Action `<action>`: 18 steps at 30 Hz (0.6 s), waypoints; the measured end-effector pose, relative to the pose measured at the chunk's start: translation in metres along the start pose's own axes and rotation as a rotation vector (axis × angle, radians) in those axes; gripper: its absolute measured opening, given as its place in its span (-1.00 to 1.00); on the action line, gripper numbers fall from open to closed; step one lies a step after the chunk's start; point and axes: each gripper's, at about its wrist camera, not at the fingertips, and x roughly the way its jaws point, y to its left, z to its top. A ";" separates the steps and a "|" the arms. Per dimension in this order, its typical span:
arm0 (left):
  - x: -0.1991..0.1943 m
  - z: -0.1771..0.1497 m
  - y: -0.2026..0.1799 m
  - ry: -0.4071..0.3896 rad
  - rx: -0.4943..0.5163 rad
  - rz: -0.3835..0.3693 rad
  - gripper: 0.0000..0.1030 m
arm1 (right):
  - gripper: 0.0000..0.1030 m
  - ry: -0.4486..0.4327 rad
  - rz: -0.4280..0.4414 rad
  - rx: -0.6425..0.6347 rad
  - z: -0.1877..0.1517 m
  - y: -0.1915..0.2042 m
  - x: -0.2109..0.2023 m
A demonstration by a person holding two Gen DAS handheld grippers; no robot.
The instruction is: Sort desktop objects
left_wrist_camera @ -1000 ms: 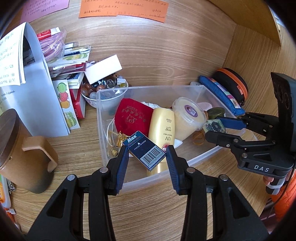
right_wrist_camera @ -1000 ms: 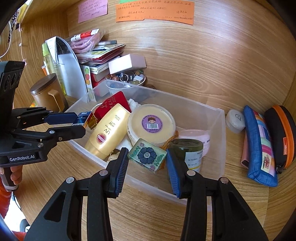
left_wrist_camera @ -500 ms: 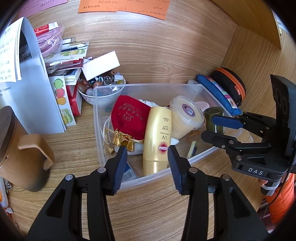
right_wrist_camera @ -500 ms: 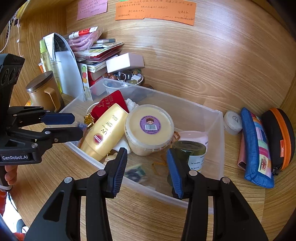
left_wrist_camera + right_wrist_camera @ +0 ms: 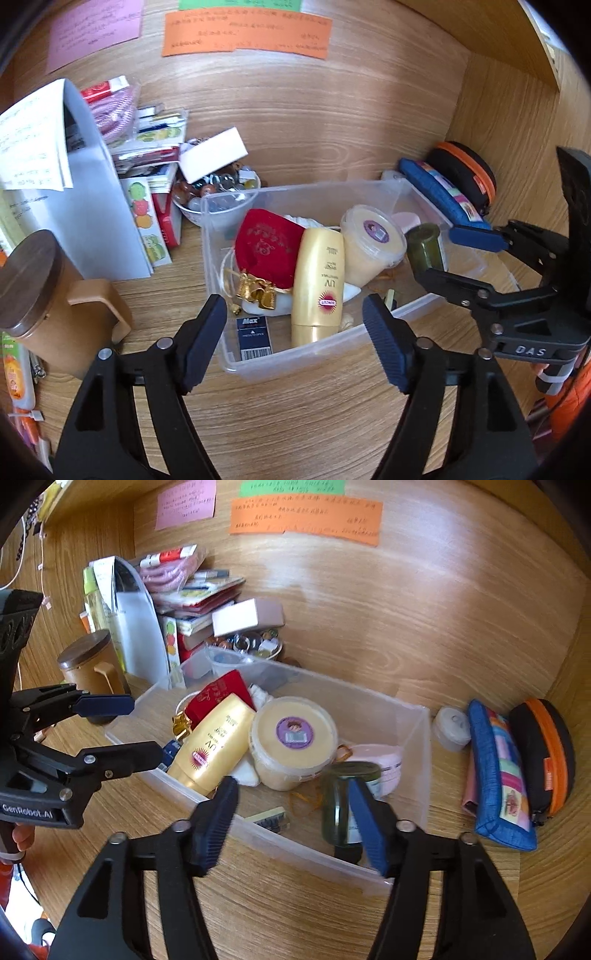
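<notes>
A clear plastic bin (image 5: 332, 349) (image 5: 299, 845) sits on the wooden desk. It holds a red pouch (image 5: 269, 243), a yellow sunscreen tube (image 5: 319, 284) (image 5: 214, 746), a cream tub (image 5: 371, 243) (image 5: 291, 738) and a green jar (image 5: 424, 247) (image 5: 338, 801). A blue Max staple box (image 5: 253, 338) lies at the bin's near left corner. A small patterned tin (image 5: 271, 819) lies on the bin floor. My left gripper (image 5: 295, 332) (image 5: 122, 731) hovers over the near rim, jaws opening, nothing between them. My right gripper (image 5: 293, 812) (image 5: 458, 258) hangs over the bin's right end, also opening and empty.
A brown lidded mug (image 5: 40, 295), a white folder (image 5: 96, 221) and stacked books stand left of the bin. A bowl of marbles (image 5: 214, 188) sits behind it. A blue pencil case (image 5: 498, 775), a black-and-orange case (image 5: 546, 753) and a small white pot (image 5: 450, 727) lie to the right.
The left gripper let go of the blue staple box and the right one of the patterned tin. Both things now lie in the bin, and both pairs of jaws have widened.
</notes>
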 end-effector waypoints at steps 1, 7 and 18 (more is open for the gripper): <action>-0.002 0.001 0.002 -0.005 -0.010 0.000 0.55 | 0.20 -0.008 -0.004 0.002 0.000 0.000 -0.003; -0.021 0.002 0.010 -0.052 -0.063 0.014 0.77 | 0.44 -0.047 -0.022 0.020 -0.003 -0.003 -0.022; -0.052 0.000 0.008 -0.131 -0.094 0.111 0.83 | 0.67 -0.089 -0.079 0.050 -0.013 -0.006 -0.049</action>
